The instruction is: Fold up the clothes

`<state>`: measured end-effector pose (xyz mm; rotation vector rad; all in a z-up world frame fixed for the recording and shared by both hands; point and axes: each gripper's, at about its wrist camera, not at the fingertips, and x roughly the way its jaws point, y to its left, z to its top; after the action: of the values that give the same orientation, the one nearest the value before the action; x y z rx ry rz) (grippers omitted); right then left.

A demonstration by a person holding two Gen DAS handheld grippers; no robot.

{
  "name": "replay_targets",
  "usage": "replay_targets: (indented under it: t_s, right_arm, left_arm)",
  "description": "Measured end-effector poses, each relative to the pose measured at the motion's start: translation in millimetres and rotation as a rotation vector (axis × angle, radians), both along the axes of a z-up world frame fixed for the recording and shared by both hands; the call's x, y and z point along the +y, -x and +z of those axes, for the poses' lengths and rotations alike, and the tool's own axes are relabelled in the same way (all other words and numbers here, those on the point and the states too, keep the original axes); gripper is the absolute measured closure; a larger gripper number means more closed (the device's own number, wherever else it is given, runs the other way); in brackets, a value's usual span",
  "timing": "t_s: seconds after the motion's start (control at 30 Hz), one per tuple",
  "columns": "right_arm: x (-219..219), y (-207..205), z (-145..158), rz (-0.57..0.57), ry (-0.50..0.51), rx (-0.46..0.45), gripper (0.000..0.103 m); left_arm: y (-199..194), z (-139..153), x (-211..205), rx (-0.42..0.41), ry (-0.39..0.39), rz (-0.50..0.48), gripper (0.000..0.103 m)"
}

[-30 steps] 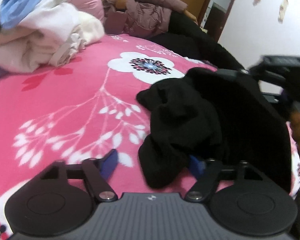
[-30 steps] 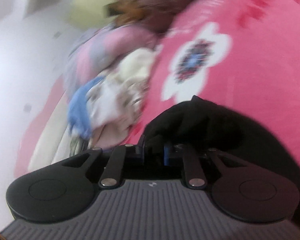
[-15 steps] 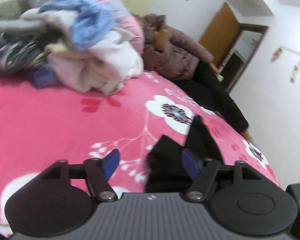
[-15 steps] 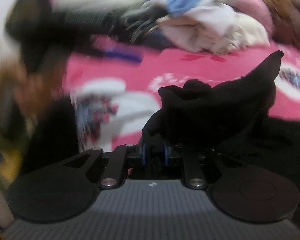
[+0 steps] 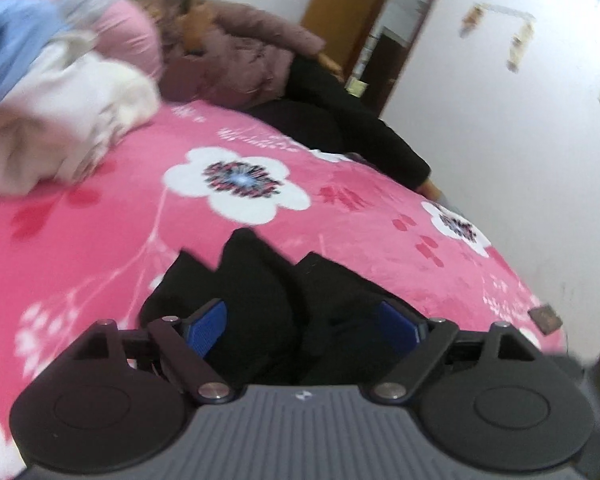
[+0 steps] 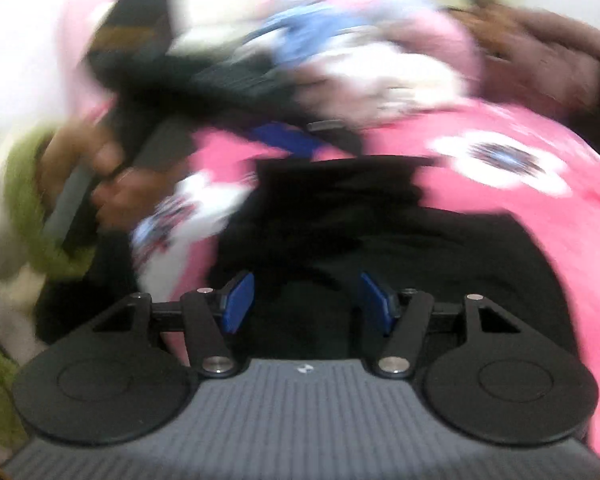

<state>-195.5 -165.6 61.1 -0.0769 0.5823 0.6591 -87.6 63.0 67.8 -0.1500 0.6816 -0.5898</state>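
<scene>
Both jaws gape over the rumpled black garment (image 5: 260, 300) near the bed's (image 5: 100, 240) front edge; regripping an edge seems next.

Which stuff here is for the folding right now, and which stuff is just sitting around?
For the folding:
- black garment, lying on the bed
- left gripper, open over it
- right gripper, open over it

Just sitting around:
- pink flowered blanket
- pile of pale clothes
- brown padded jacket
- wooden door
</scene>
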Motion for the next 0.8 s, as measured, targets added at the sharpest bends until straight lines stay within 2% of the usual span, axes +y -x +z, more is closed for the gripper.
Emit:
replay_targets:
  t_s: [0.13,0.17,0.2,0.27,0.3,0.33,0.4,0.43,0.5,0.57,0.63,0.73,0.8]
  right_arm:
    - [-66.4,-38.8,8.1,-0.232,-0.149,0.016,0.044]
    - [-76.3,-54.3,8.5,-0.281,-0.168,0.024,0.044]
    - [-85.6,-70.1,8.4,-0.328,-0.184,0.033,0.044]
    - [-88.6,-108.8,-4.4,-0.372,-0.167,0.097,0.045]
    - [-90.1,-128.2,-10.8,-0.394,-0.158,0.129,0.045]
    - [-91.5,-147.3,-17.5,-0.414,-0.149,0.162,0.045]
    - [-91.2,-178.3,-38.5,-0.428,-0.138,0.255,0.046]
    - [-87.2,-186.8,-47.1,-0.421,-0.127,0.285,0.048]
    - [-81.5,-189.0,-52.3,-0.397,-0.101,0.281,0.053]
    - [-81.9,-186.4,-47.6,-0.372,-0.114,0.282,0.098]
    - [-87.4,-183.8,-40.3,-0.368,-0.176,0.298,0.1]
    - [-93.3,-187.0,-25.2,-0.397,-0.215,0.264,0.101]
    - [-100.3,-196.0,-6.5,-0.416,-0.264,0.231,0.101]
  left_arm:
    - [-15.0,-9.9,-24.9,0.02,-0.127,0.002,0.017]
    - [-18.8,-12.3,-31.2,0.026,-0.159,0.003,0.026]
    - [-22.6,-14.8,-37.4,0.031,-0.191,0.003,0.041]
    - [-29.7,-19.1,-43.2,0.045,-0.235,0.02,0.059]
    - [-32.7,-20.7,-38.8,0.056,-0.236,0.047,0.063]
    - [-34.4,-20.8,-31.8,0.068,-0.218,0.071,0.066]
    - [-34.9,-19.0,-15.9,0.08,-0.174,0.11,0.081]
    - [-33.1,-17.7,-8.8,0.073,-0.168,0.125,0.086]
    - [-29.1,-14.6,7.8,0.059,-0.155,0.179,0.091]
    - [-26.4,-11.3,24.4,0.047,-0.123,0.228,0.092]
    - [-27.0,-8.4,41.0,0.04,-0.078,0.268,0.093]
    - [-33.6,-2.0,61.3,0.03,-0.014,0.313,0.094]
    - [-39.8,8.3,68.0,-0.013,0.001,0.341,0.094]
